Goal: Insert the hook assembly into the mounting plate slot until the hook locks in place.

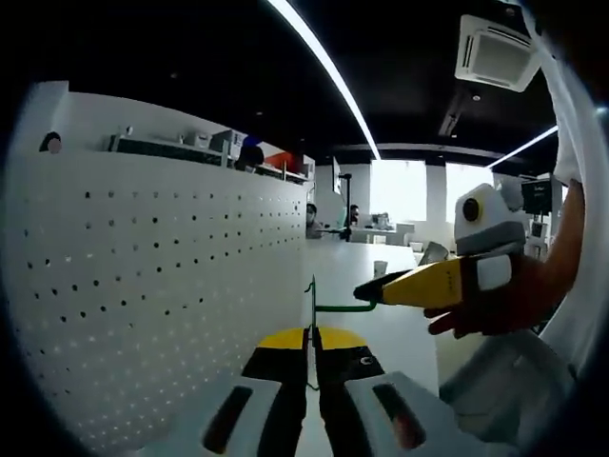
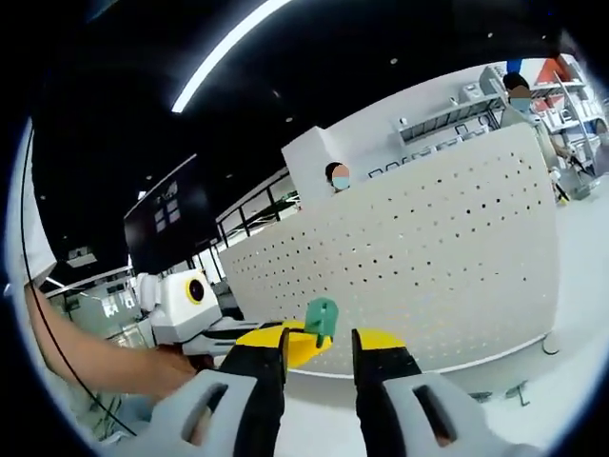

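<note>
Green hook [image 2: 321,319] partly behind gripper [image 2: 319,357]

Lower part of green hook [image 2: 322,320] hidden behind right gripper [image 2: 319,357].

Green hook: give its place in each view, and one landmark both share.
Left gripper view: green hook at centre, just above the view's own jaws, held by the right gripper entering from the right.
Right gripper view: lower centre, at its own jaw tips.
Shared landmark: white perforated wall.
</note>
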